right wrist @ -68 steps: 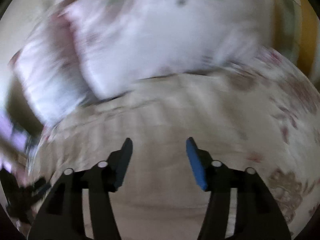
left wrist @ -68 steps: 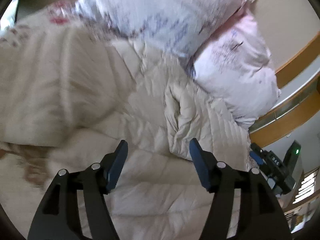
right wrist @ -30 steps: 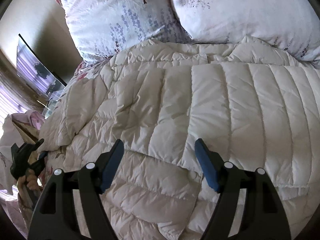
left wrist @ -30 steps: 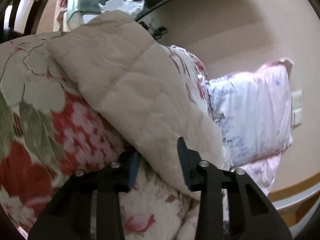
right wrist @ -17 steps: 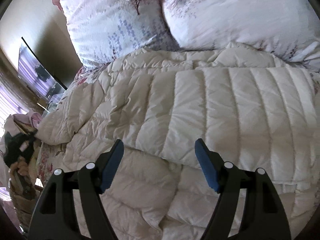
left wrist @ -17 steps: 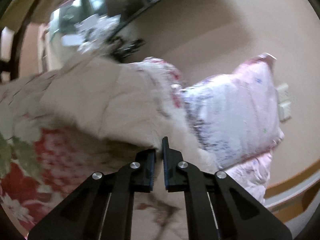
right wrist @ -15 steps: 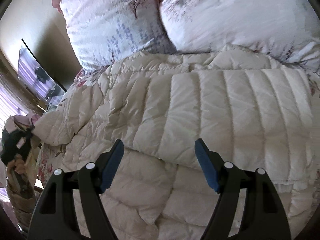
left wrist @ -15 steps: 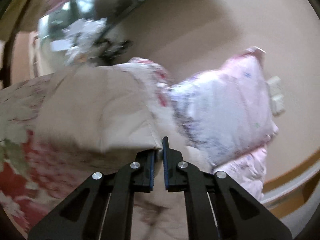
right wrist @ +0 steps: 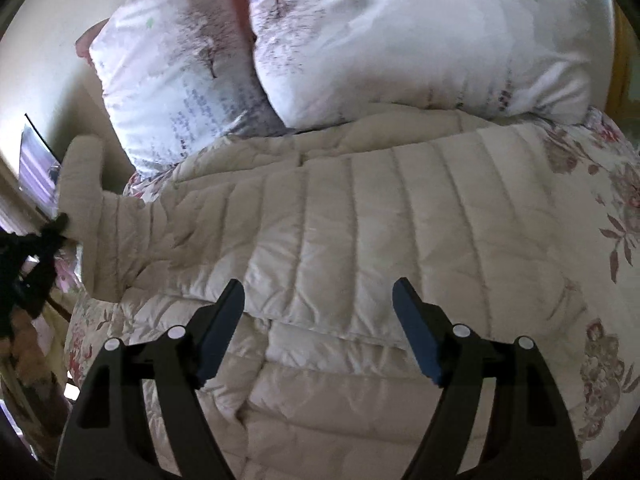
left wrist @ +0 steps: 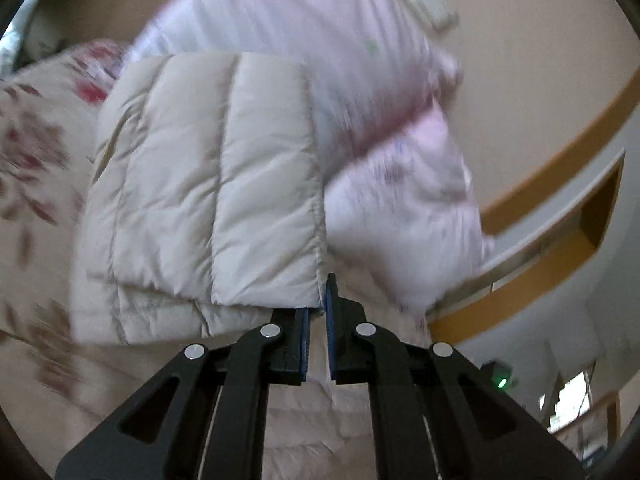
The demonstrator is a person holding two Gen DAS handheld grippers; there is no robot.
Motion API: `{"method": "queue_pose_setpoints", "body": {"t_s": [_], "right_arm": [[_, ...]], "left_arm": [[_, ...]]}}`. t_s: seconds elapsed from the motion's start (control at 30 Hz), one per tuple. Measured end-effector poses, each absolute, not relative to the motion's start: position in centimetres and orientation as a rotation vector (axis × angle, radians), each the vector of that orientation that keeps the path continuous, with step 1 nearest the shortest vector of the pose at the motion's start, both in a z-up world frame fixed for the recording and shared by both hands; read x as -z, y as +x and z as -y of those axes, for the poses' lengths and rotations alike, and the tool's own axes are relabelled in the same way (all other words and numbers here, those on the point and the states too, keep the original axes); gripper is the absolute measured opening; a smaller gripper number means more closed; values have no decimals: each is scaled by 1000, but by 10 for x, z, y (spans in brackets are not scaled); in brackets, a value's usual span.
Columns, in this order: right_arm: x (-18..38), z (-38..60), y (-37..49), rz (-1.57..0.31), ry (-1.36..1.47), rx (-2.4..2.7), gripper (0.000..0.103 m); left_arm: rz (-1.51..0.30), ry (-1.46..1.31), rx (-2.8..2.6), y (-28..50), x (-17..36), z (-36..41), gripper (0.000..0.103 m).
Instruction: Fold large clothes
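Observation:
A large cream quilted down jacket [right wrist: 360, 240] lies spread on the bed below the pillows. My left gripper [left wrist: 318, 304] is shut on the edge of the jacket's sleeve [left wrist: 208, 208] and holds it lifted over the jacket. In the right wrist view the raised sleeve [right wrist: 86, 208] stands at the far left, with the left gripper [right wrist: 44, 240] dark beside it. My right gripper [right wrist: 318, 308] is open and empty, hovering over the jacket's lower body.
Two pale pink printed pillows [right wrist: 360, 40] lean against the wall at the bed head. A floral bedsheet [right wrist: 600, 240] shows to the right of the jacket. A wooden-trimmed ledge [left wrist: 560, 216] runs along the wall.
My left gripper closed on the sleeve edge and swung it up and over toward the jacket's body. My right gripper stayed open and drifted slightly over the jacket.

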State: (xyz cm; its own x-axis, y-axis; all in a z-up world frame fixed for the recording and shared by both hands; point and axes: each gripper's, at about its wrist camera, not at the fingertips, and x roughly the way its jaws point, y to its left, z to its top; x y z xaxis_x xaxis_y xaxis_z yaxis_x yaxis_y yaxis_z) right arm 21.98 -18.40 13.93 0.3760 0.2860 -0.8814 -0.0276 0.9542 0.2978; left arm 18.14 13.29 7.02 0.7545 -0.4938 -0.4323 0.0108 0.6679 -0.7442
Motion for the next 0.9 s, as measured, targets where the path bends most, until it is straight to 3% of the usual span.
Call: {"method": "queue_pose_setpoints", "body": {"t_s": [0.2, 0.23, 0.27, 0.3, 0.33, 0.37, 0.6, 0.9], "right_arm": [[-141, 187, 214, -1155, 222, -178, 76], [-142, 186, 213, -1151, 212, -181, 77], [-142, 185, 212, -1146, 205, -184, 77], [-144, 183, 211, -1141, 195, -190, 77], [-145, 180, 211, -1130, 180, -203, 76], [-147, 176, 210, -1119, 166, -218, 76], [-156, 117, 207, -1047, 32, -397, 76], [-143, 19, 198, -903, -344, -435, 76]], "left_arm": [[-873, -687, 405, 206, -34, -57, 7], [-899, -671, 426, 207, -30, -49, 13], [-920, -661, 446, 206, -27, -44, 32], [-920, -656, 452, 203, -26, -45, 44], [-907, -649, 451, 200, -28, -46, 64], [-885, -638, 444, 194, -32, -51, 72], [-730, -460, 284, 145, -55, -107, 73], [-789, -333, 171, 114, -34, -137, 73]]}}
